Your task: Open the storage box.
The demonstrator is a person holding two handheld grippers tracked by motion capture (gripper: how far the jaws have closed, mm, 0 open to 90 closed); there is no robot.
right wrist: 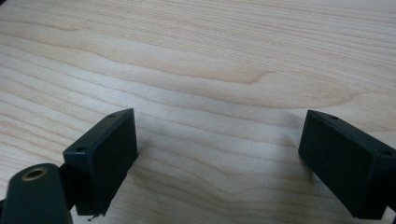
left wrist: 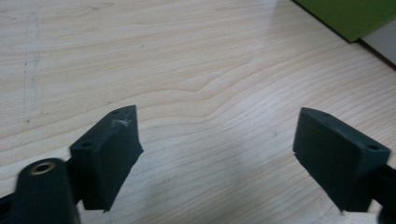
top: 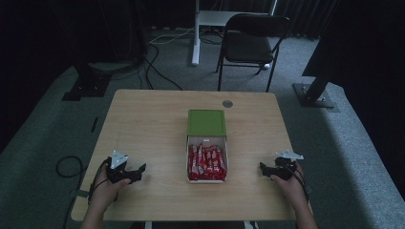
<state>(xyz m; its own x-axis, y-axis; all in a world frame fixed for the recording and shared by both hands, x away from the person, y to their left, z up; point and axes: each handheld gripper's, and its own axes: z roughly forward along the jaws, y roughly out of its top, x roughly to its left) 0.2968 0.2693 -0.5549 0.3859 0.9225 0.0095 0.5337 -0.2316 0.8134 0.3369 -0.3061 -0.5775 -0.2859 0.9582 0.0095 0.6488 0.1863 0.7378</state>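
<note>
A white box sits in the middle of the wooden table, packed with several red packets. Its green lid covers the far half. My left gripper rests low over the table left of the box, open, with bare wood between its pads. In the left gripper view the gripper points at bare table, and a corner of the green lid shows at the top right. My right gripper is right of the box, open too. The right gripper view has that gripper over plain wood.
A small grey round cap is set into the table near its far edge. Beyond the table stand a black folding chair, a white desk leg and dark stand bases. A black cable loops on the floor at left.
</note>
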